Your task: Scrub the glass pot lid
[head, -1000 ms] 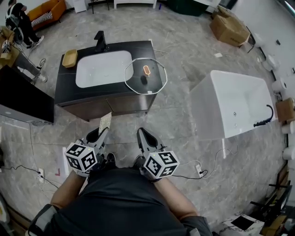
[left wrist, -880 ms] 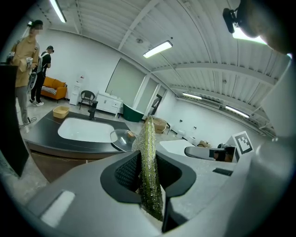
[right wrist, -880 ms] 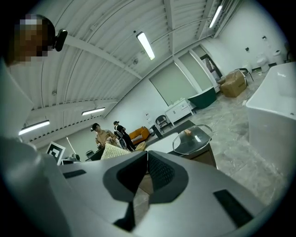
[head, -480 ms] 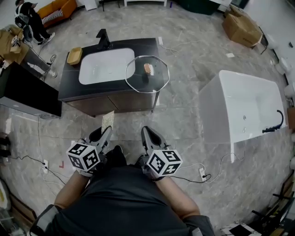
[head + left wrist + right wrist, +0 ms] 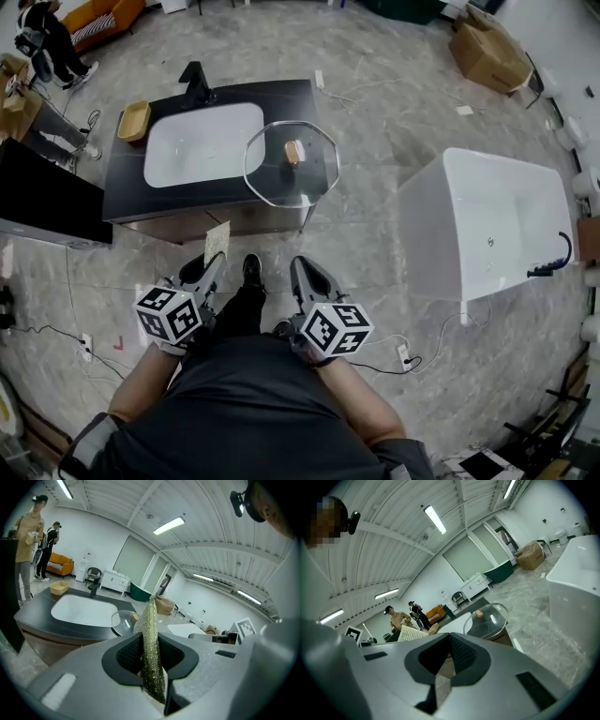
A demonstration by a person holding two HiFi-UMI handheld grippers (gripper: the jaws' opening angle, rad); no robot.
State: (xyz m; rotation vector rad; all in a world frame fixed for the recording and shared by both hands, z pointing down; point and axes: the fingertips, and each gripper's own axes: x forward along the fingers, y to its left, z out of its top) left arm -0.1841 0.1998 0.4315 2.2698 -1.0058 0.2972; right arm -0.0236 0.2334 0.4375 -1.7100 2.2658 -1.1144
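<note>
abreast: left gripper [image 5: 214, 265] with sponge [image 5: 217, 242], right gripper [image 5: 300, 270]

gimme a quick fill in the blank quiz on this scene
The green scouring pad is clamped in the ___ gripper.
The round glass pot lid lies on the dark counter, to the ___ of the white basin.
The right gripper holds ___.
Missing: left, right, nothing.
</note>
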